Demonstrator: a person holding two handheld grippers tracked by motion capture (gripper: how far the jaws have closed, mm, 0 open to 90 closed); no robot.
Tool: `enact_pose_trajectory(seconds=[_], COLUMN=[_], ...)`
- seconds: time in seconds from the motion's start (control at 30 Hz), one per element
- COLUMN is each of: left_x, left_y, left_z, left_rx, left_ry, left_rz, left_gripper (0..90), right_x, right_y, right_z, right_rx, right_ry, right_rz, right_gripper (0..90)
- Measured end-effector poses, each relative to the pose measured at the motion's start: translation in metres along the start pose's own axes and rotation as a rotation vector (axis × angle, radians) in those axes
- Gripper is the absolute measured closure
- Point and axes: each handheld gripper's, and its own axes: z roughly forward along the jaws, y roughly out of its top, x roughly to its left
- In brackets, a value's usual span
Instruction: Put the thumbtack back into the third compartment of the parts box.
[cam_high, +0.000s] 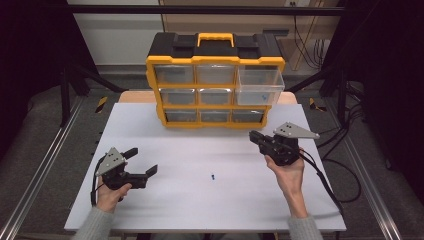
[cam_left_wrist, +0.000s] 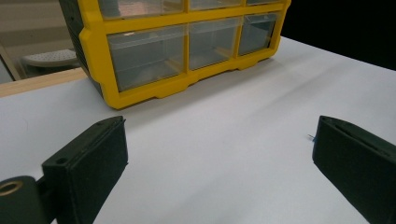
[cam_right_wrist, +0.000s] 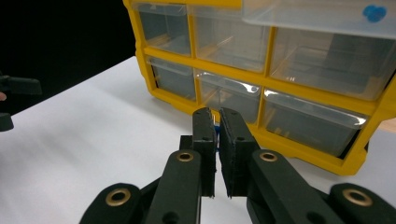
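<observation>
Right tool (cam_right_wrist: 216, 122) nearly shut, pads pinching a small blue part (cam_right_wrist: 215, 132) visible as a sliver between the jaws; tool raised off the white surface (cam_high: 200, 200), pointing at the yellow drawer organizer (cam_high: 215, 80). Top right drawer (cam_high: 260, 85) pulled out, blue piece (cam_right_wrist: 374, 12) inside. Left tool (cam_high: 141, 161) wide open, holding nothing, low over the surface. Another small blue part (cam_high: 213, 176) lies on the surface between the two tools.
</observation>
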Motion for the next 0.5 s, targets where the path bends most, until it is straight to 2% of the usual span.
enact_pose_trajectory(seconds=[0.5], left_x=[0.001], left_y=[0.0], left_z=[0.0], left_rx=[-0.006], left_ry=[0.002], left_rz=[0.001], left_gripper=[2.8], right_x=[-0.001], right_y=[0.016], right_z=[-0.008], right_rx=[-0.03], right_ry=[-0.012], right_rz=[-0.004], right_gripper=[85.9])
